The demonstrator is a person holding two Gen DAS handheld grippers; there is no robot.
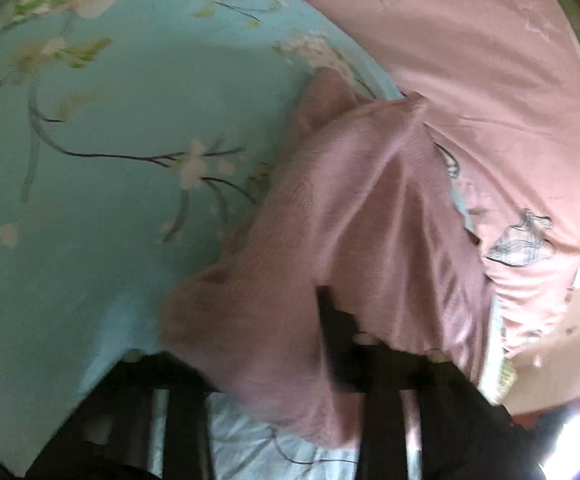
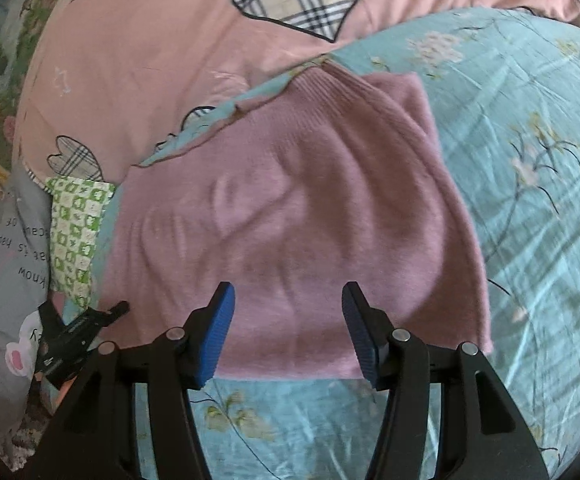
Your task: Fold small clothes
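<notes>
A small mauve knit garment (image 2: 297, 216) lies on the teal floral bedsheet (image 2: 529, 184), its ribbed hem toward the far side. My right gripper (image 2: 288, 300) is open, its blue pads (image 2: 220, 332) hovering over the garment's near edge, holding nothing. In the left wrist view the same garment (image 1: 329, 208) hangs bunched and lifted right in front of the camera, draped over my left gripper (image 1: 329, 320). Its fingers are mostly hidden by the cloth and look closed on a fold of it. The left gripper's black body also shows at the lower left of the right wrist view (image 2: 78, 340).
A pink quilt (image 2: 162, 64) with plaid hearts lies beyond the garment. A green and white checked cloth (image 2: 78, 232) and a grey printed pillow (image 2: 2, 264) sit at the left. The sheet (image 1: 110, 140) stretches out to the left in the left wrist view.
</notes>
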